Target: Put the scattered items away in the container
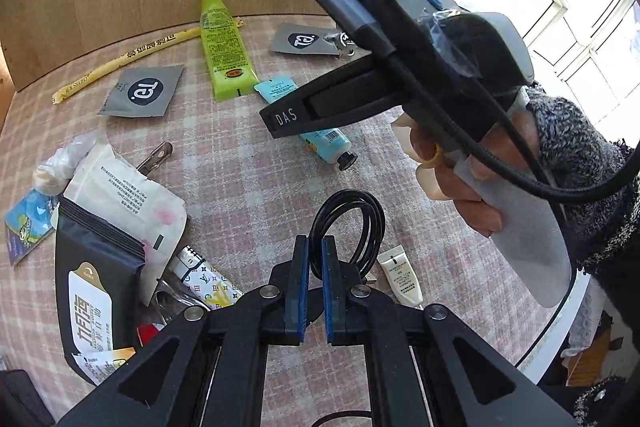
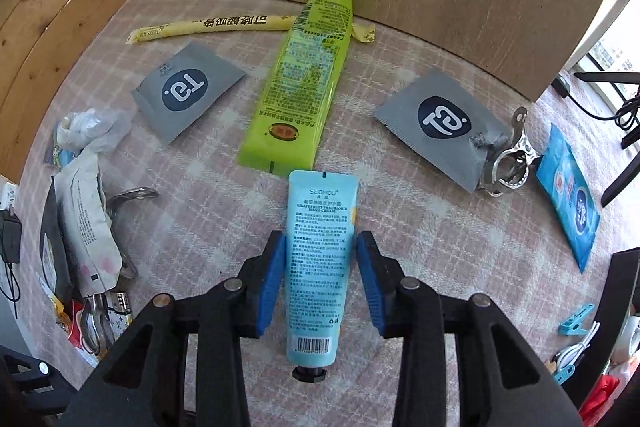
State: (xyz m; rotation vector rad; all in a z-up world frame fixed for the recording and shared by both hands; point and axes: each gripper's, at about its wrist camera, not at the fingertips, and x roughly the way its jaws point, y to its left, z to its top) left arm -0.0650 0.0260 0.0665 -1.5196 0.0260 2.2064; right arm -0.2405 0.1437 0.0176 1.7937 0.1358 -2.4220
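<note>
My right gripper straddles the blue hand-cream tube, pads not touching (cap partly hidden). My left gripper is pinched onto the coiled black cable.

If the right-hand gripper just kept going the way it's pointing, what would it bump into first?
Most likely the light blue hand cream tube, which lies on the checked cloth directly between the right gripper's jaws. Depth is hard to judge.

Blue hand cream tube between right gripper jaws, unpinched.

Left gripper jaws nearly shut, right gripper jaws apart, seemingly not pressing
</note>
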